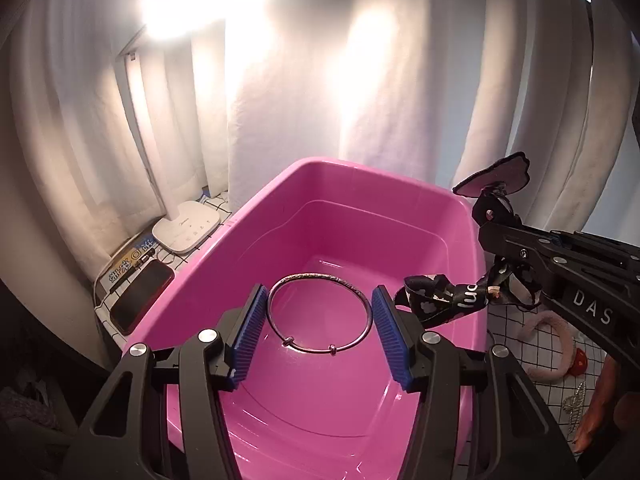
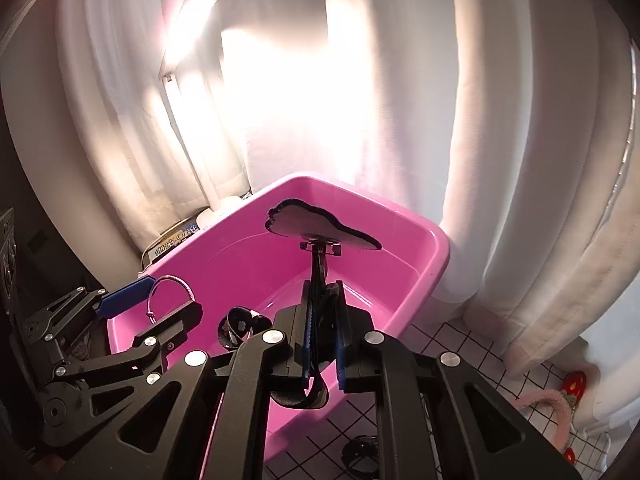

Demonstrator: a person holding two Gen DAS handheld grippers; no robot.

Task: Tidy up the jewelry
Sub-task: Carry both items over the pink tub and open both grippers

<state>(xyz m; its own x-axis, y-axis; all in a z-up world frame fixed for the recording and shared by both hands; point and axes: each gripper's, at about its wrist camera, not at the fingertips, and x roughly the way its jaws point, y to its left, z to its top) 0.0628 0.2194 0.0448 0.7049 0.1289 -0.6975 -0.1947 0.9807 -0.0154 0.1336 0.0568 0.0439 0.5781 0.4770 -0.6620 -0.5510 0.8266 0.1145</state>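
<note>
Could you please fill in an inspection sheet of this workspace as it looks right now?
Surface: white tablecloth with a black grid.
Job's things: silver bangle held between the left gripper's pads above the pink tub; black patterned lanyard with its card clamped in the right gripper, over the tub.
Clutter: fluffy pink headband, sparkly hair clip, phone, book.
Grippers: left gripper shut on the bangle; right gripper shut on the lanyard.
Cables: dark cable lying on the book.
Surroundings: white curtains, lit desk lamp.
</note>
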